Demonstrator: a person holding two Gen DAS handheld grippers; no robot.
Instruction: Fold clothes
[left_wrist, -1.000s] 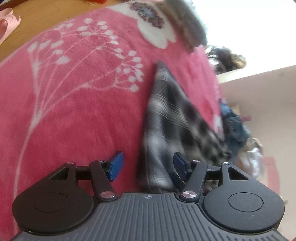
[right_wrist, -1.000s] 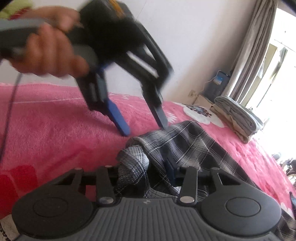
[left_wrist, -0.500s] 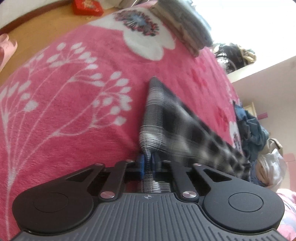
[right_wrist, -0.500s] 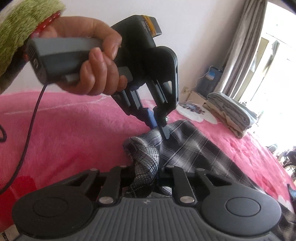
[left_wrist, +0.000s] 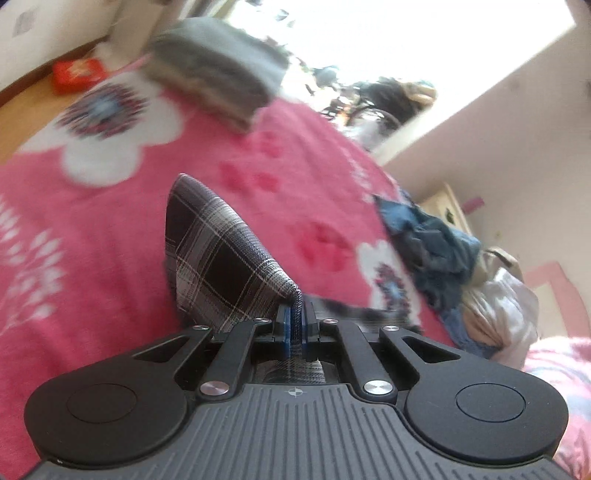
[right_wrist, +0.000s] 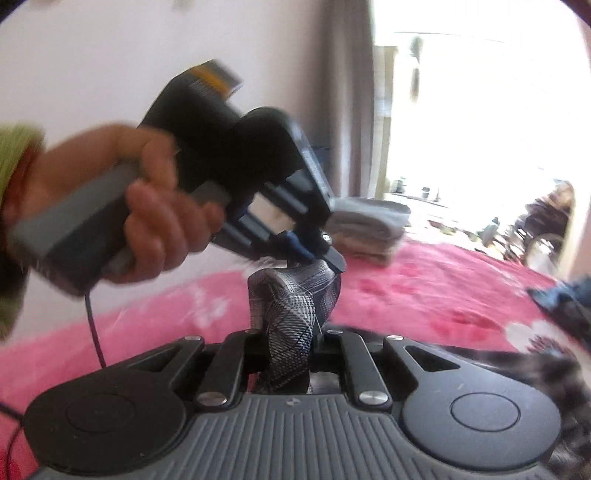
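- The left gripper (left_wrist: 294, 325) is seen closed, its blue pads (left_wrist: 283, 325) pinched on an edge of the plaid garment (left_wrist: 221, 266).
- In the left wrist view, the gripped edge is held above the pink floral blanket (left_wrist: 92, 229), and the cloth falls away from the jaws in a stiff, pointed fold toward the upper left.
- The right gripper (right_wrist: 290, 354) is clamped on a bunched part of the same plaid garment (right_wrist: 291, 314), which fills the narrow gap between its jaws.
- In the right wrist view, a twisted column of cloth is stretched upward from the right gripper to the tips of the left gripper (right_wrist: 314, 254), just above and beyond.
- The left gripper's handle is wrapped by a hand (right_wrist: 147, 206), with a green sleeve (right_wrist: 14, 155) at the wrist and a dark cable (right_wrist: 94, 332) hanging below.
- The rest of the garment is trailed to the right over the blanket (right_wrist: 424, 288), blurred there.
- A stack of folded grey clothes (left_wrist: 218, 74) is set at the far end of the blanket, near the bright window.
- A heap of blue clothing (left_wrist: 436, 243) is piled at the blanket's right edge, well apart from the garment.
- A red object (left_wrist: 77, 74) is seen on the wooden floor beyond the blanket; what it is cannot be told.
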